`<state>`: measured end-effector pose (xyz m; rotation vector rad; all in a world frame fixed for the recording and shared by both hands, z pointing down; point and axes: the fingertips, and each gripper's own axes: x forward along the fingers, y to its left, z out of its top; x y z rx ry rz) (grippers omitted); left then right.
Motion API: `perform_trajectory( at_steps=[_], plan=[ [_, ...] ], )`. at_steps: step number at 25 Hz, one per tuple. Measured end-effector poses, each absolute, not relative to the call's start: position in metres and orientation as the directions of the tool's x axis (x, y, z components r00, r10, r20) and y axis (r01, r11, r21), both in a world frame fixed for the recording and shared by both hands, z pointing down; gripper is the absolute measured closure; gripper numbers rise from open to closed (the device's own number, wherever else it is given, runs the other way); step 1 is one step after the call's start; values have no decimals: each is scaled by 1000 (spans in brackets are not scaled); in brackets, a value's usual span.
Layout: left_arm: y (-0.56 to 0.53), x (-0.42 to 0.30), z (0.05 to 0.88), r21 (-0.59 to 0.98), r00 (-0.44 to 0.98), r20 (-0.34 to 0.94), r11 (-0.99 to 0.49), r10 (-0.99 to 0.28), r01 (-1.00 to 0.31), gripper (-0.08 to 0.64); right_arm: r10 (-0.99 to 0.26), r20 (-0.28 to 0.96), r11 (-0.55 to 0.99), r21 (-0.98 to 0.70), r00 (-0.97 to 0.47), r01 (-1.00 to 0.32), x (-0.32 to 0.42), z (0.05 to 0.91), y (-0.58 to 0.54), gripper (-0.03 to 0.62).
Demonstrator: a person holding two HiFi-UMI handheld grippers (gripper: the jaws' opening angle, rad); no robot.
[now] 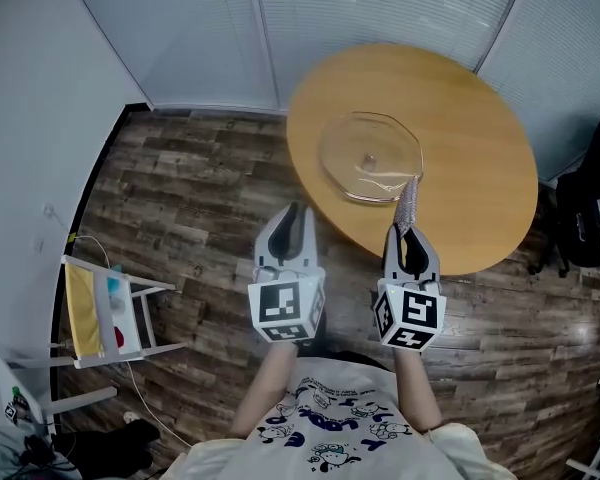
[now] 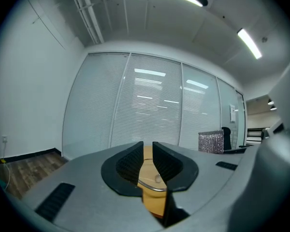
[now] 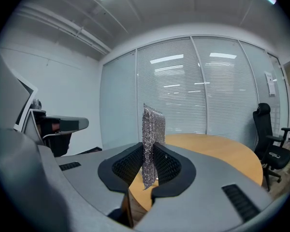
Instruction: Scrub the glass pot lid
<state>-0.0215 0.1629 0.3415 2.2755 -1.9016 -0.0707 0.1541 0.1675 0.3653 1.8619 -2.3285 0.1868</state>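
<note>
Two bare forearms reach forward side by side, each hand holding a gripper just short of the near edge of the round table (image 1: pixel 480 168). The left gripper (image 1: pixel 292 213) has its jaws slightly parted, gripping nothing. The right gripper (image 1: pixel 408 233) pinches a silver mesh scrubber (image 1: pixel 410 200) upright, its top over the table's edge.

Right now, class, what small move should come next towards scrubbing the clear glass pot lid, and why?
Probably lower the right gripper forward until its silver mesh scrubbing cloth touches the clear glass pot lid. The cloth is clamped between its jaws, near the lid's near rim on the round wooden table; the left gripper is empty.
</note>
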Motion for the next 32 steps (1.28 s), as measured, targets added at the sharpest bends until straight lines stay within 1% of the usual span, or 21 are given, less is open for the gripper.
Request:
perform_trajectory(
  at_steps=[6,14,24,32],
  plan=[
    [113,-32,352,166,201,99,-183,-975,-969,497,-959,201,209,12,-202,-978,144,367,124,518],
    [53,-32,355,186,259,107,-237,-960,-954,495,-960,227,174,15,-166,-985,141,375,69,518],
    [-11,-39,376,223,324,172,-283,-930,-933,495,-954,271,145,43,-128,-988,134,389,11,518],
    [-45,-39,407,247,384,248,-325,-890,-913,497,-943,321,111,67,-84,-992,137,409,-18,518]
  ],
)
